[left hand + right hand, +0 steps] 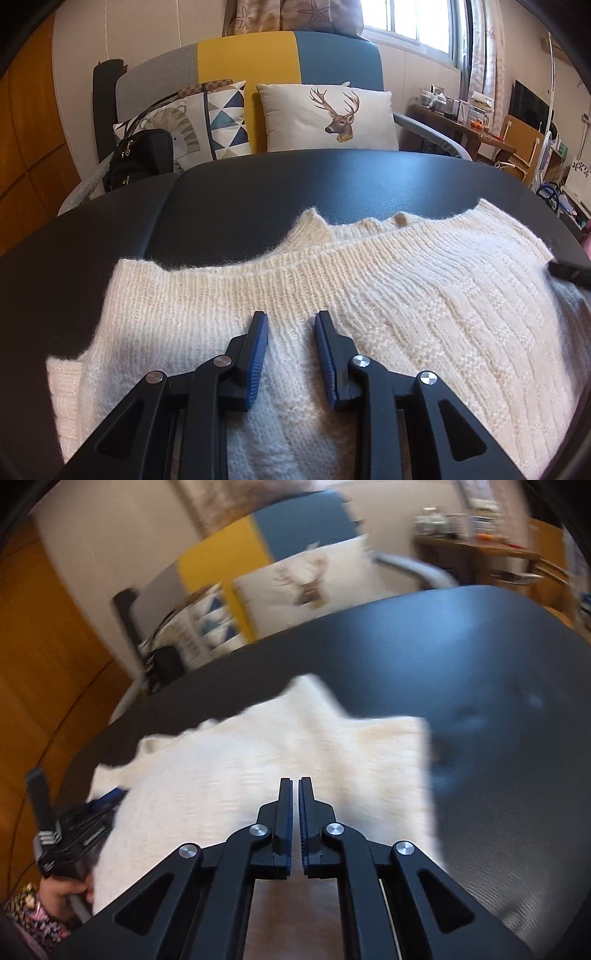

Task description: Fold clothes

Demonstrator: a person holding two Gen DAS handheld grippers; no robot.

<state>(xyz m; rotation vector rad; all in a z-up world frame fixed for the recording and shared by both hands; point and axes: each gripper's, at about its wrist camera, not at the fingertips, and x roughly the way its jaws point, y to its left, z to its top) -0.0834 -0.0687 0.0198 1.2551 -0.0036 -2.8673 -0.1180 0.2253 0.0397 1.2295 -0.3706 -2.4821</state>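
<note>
A cream knitted sweater (406,295) lies spread on the black table (295,184), its ribbed edge running across the middle of the left wrist view. My left gripper (291,317) hovers low over the knit with its blue-padded jaws apart and nothing pinched between them. In the blurred right wrist view the sweater (258,768) shows as a folded pale slab with a straight right edge. My right gripper (294,781) is above it, its jaws nearly together with only a thin slit and no cloth in it. A hand (62,890) holds the left gripper (85,812) at the sweater's left side.
Behind the table stands a grey, yellow and blue sofa with a deer cushion (328,118), a triangle-pattern cushion (225,118) and a black handbag (144,158). A cluttered wooden desk (461,125) is at the back right. Bare black tabletop (480,683) extends right of the sweater.
</note>
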